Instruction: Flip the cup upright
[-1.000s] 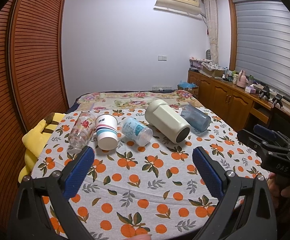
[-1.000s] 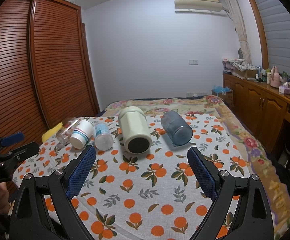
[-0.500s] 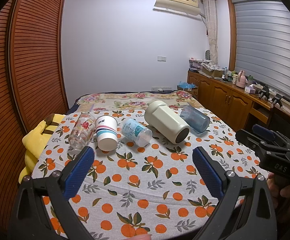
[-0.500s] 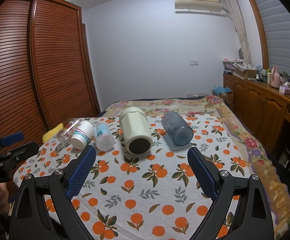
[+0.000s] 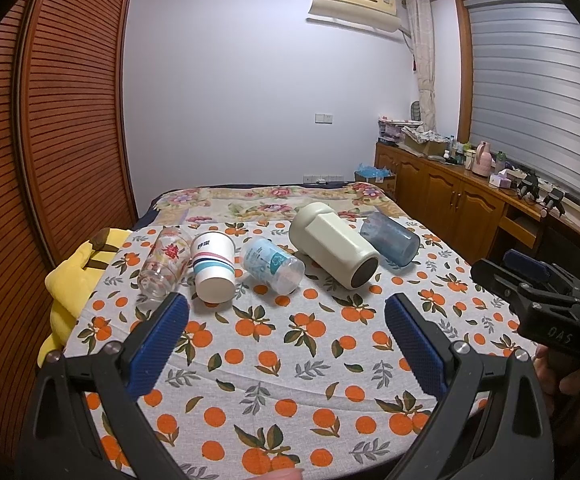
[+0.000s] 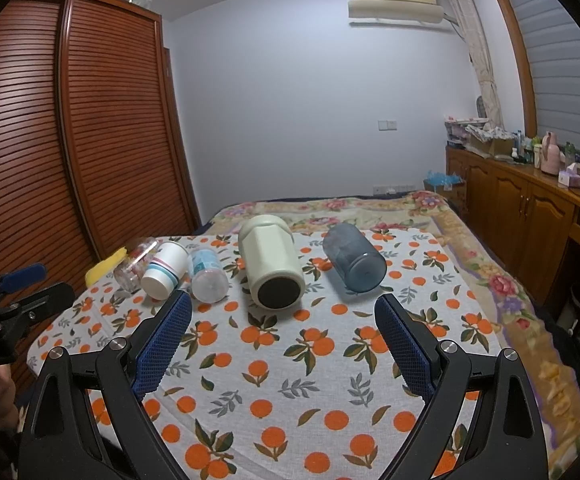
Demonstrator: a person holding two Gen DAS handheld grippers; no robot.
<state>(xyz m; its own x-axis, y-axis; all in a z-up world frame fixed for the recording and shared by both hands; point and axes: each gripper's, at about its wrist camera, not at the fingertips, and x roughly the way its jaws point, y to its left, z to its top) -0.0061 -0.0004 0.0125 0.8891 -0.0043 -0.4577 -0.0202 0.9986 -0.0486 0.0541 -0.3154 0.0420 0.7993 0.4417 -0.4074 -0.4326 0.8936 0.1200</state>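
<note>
Several cups lie on their sides in a row on an orange-print cloth [image 5: 273, 344]: a clear glass [image 5: 163, 262], a striped paper cup [image 5: 213, 266], a light blue printed cup [image 5: 271, 265], a big cream mug [image 5: 336, 250] and a dark blue tumbler [image 5: 390, 242]. In the right wrist view they are the glass [image 6: 135, 258], paper cup [image 6: 163, 268], light blue cup [image 6: 207, 274], cream mug [image 6: 269, 266] and tumbler [image 6: 354, 258]. My left gripper [image 5: 285, 332] is open and empty, short of the cups. My right gripper [image 6: 283, 332] is open and empty, facing the cream mug.
A yellow plush [image 5: 73, 280] lies at the cloth's left edge. A slatted wooden wardrobe [image 5: 49, 140] stands to the left. A wooden cabinet [image 5: 462, 204] with clutter runs along the right wall. A floral blanket [image 5: 273, 204] lies behind the cups.
Both grippers have drifted very slightly; the cups have not moved. Both grippers stay open.
</note>
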